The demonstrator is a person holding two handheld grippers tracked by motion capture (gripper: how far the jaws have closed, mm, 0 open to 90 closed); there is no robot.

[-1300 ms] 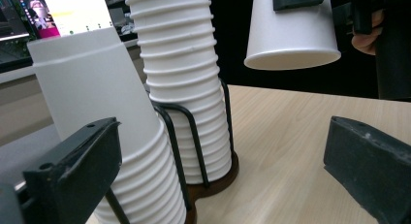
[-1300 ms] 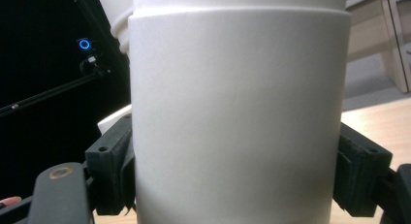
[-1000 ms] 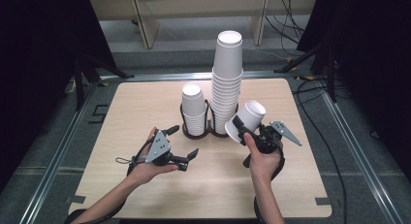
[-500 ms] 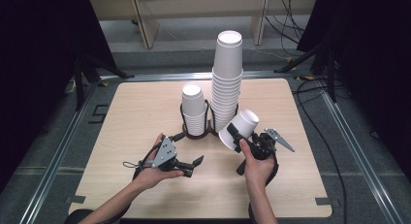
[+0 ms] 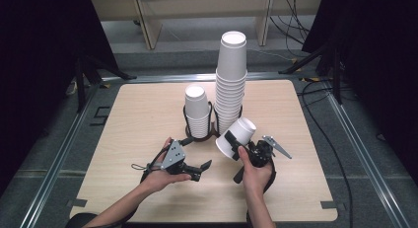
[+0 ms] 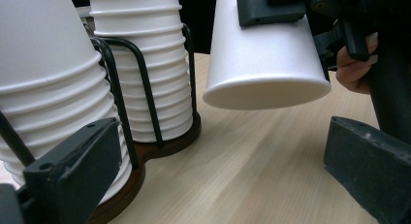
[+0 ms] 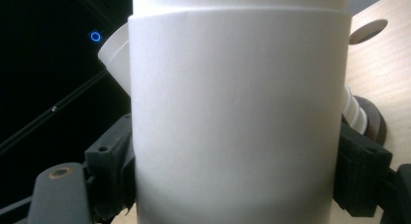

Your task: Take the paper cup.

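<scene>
A single white paper cup [image 5: 239, 132] hangs tilted just above the table, its wider end low and toward the left. My right gripper [image 5: 240, 148] is shut on the cup's [image 7: 237, 112] sides, with a black jaw on either flank. To the left, my left gripper [image 5: 196, 153] is held low over the table with its jaws open and nothing between them. From the left gripper [image 6: 218, 185], the held cup [image 6: 266, 54] shows ahead and above the wood. Behind stand a short cup stack [image 5: 196, 112] and a tall cup stack [image 5: 230, 90] in a black wire holder [image 5: 213, 120].
The holder's brown base [image 6: 165, 141] sits close to the left gripper's left jaw. The wooden table [image 5: 138, 119] has bare room at left, right and front. A metal frame [image 5: 64, 154] rims the table, and cables [image 5: 315, 104] lie on the floor beyond.
Both hands have sunk and come nearer the front edge. The held cup has moved down and left, closer to the left gripper, which shifted slightly right.
</scene>
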